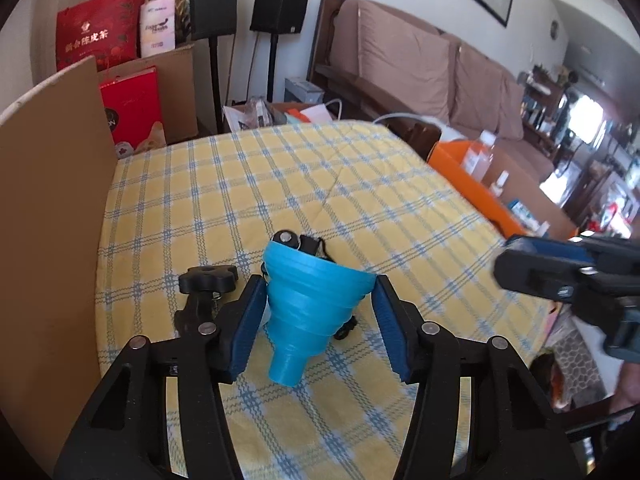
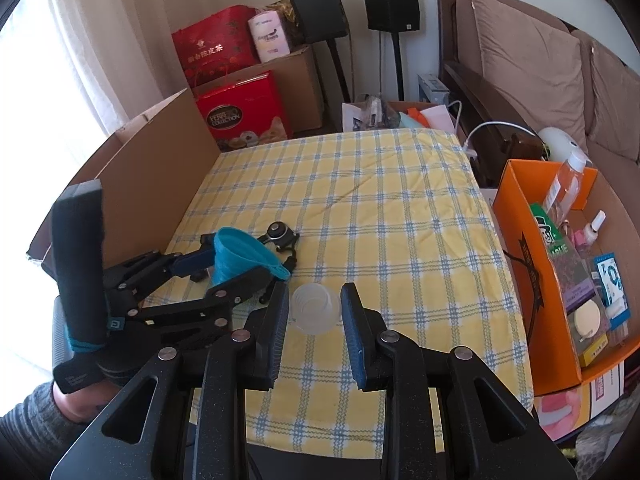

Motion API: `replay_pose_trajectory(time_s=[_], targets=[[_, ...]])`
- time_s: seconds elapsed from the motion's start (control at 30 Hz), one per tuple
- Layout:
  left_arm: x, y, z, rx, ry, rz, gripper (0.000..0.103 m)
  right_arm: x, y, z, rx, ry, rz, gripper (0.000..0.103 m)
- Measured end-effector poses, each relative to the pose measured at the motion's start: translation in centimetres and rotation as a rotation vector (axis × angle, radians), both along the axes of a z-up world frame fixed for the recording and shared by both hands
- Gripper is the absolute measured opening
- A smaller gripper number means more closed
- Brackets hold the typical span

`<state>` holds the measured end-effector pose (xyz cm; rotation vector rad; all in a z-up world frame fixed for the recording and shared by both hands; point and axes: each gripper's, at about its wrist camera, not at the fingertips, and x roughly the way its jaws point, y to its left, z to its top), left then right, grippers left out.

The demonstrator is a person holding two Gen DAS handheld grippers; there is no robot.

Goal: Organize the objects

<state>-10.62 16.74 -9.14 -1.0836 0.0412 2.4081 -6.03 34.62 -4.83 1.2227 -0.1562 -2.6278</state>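
The blue funnel [image 1: 316,304] lay tilted between the fingers of the left gripper [image 1: 318,322], spout toward the camera; the jaws stood apart (whether either pad touched the funnel could not be told). Behind it lay a black clamp [image 1: 206,280] on the yellow checked tablecloth [image 1: 320,184]. The right gripper [image 2: 314,320] stood open around a clear cup [image 2: 314,308], near the orange box [image 2: 520,248].

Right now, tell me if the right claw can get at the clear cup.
Probably yes: the right claw is open with the clear cup just ahead between its fingers, and nothing sits between them on the checked cloth.
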Motion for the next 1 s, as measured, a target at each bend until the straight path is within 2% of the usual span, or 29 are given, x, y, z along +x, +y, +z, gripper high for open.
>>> replay_pose_trajectory(time_s=[0.37, 0.6, 1.0], targets=[[2.9, -3.1, 7.4, 0.119, 0.067, 0.032, 0.051, 0.2, -1.5, 3.2, 0.024, 0.061, 0.032, 0.026], [3.8, -6.5, 11.6, 0.159, 0.104, 0.066, 0.052, 0.1, -4.1, 5.9, 0.028, 0.096, 0.096, 0.026], [4.8, -14.6, 14.6, 0.152, 0.122, 0.201, 0.052, -0.3, -10.8, 9.3, 0.027, 0.143, 0.232, 0.026]])
